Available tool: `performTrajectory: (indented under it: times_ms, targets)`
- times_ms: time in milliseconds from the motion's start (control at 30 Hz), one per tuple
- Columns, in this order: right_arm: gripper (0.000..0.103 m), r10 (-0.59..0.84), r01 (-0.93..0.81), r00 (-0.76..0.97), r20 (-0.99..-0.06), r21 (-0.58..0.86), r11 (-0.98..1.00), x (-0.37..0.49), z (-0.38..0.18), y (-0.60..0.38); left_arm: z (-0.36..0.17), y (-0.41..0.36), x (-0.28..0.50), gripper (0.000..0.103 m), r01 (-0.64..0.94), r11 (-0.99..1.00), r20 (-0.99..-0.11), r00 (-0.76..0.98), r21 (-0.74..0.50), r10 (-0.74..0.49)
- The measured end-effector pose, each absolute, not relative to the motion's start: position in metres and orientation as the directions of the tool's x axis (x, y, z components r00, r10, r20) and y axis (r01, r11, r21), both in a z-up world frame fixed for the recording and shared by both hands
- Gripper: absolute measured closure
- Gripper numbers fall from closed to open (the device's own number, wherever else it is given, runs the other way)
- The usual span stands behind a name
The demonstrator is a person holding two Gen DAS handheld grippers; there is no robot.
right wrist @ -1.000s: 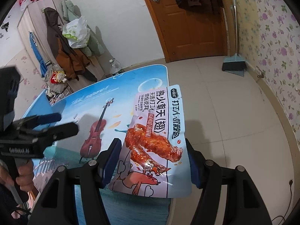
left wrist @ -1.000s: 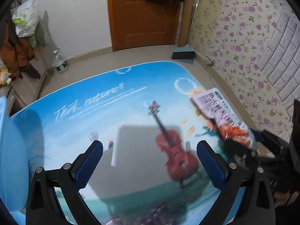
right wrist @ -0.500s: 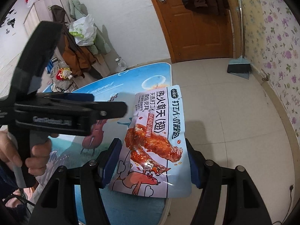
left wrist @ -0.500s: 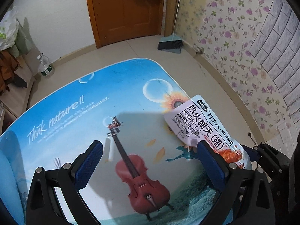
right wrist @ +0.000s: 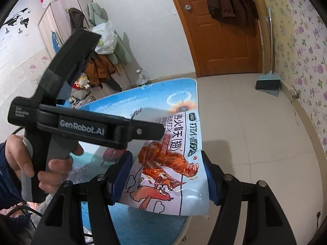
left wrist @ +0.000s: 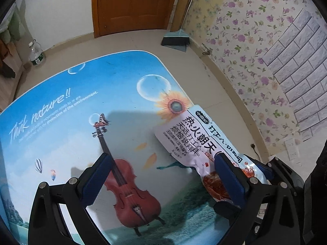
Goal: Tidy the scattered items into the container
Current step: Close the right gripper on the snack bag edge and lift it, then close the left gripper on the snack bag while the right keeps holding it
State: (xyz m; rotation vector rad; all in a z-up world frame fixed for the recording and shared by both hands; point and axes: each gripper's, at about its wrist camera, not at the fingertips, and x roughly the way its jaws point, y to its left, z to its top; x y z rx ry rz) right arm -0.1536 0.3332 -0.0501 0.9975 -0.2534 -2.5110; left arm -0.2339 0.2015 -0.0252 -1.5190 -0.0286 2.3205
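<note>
A white and light-blue snack packet (right wrist: 173,163) with a red chicken-wing picture sits between the fingers of my right gripper (right wrist: 167,175), whose pads press its two edges, at the table's right edge. It also shows in the left wrist view (left wrist: 196,138). My left gripper (left wrist: 163,175) is open and empty above the table (left wrist: 81,106), its right finger (left wrist: 229,175) in front of the packet. The left gripper's body (right wrist: 81,130) crosses the right wrist view at the left. No container is in view.
The table top carries a blue print with a violin. Beyond it are a tiled floor, a wooden door (right wrist: 220,40), a broom and dustpan (right wrist: 267,81) by the flowered wall, a water bottle (left wrist: 36,53) on the floor, and clothes on a rack (right wrist: 98,67).
My left gripper has swung right and closer to the packet, so it now fills the left of the right wrist view. The right gripper keeps its hold on the packet.
</note>
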Motion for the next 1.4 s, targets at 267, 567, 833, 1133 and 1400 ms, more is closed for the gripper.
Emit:
performTrajectory:
  times_ms: [267, 567, 833, 1133, 1400]
  targets:
    - [0.037, -0.458, 0.325, -0.651, -0.606, 0.323, -0.889, -0.154, -0.047, 0.333, -0.028, 0.192, -0.238, 0.002, -0.23, -0.919, -0.878, -0.291, -0.321, 0.38]
    - [0.037, -0.49, 0.345, -0.667, -0.562, 0.349, -0.871, -0.148, -0.036, 0.333, -0.029, 0.189, -0.243, 0.001, -0.191, -0.858, -0.829, -0.226, -0.477, 0.511]
    - [0.037, -0.51, 0.37, -0.663, -0.548, 0.352, -0.86, -0.146, -0.027, 0.318, -0.033, 0.179, -0.246, 0.002, -0.131, -0.793, -0.768, -0.2, -0.595, 0.609]
    - [0.037, -0.521, 0.388, -0.653, -0.55, 0.348, -0.853, -0.146, -0.018, 0.308, -0.04, 0.165, -0.249, 0.061, -0.06, -0.679, -0.663, -0.17, -0.731, 0.729]
    - [0.037, -0.527, 0.382, -0.648, -0.55, 0.364, -0.85, -0.155, -0.017, 0.307, -0.039, 0.153, -0.245, 0.081, -0.059, -0.597, -0.579, -0.183, -0.8, 0.795]
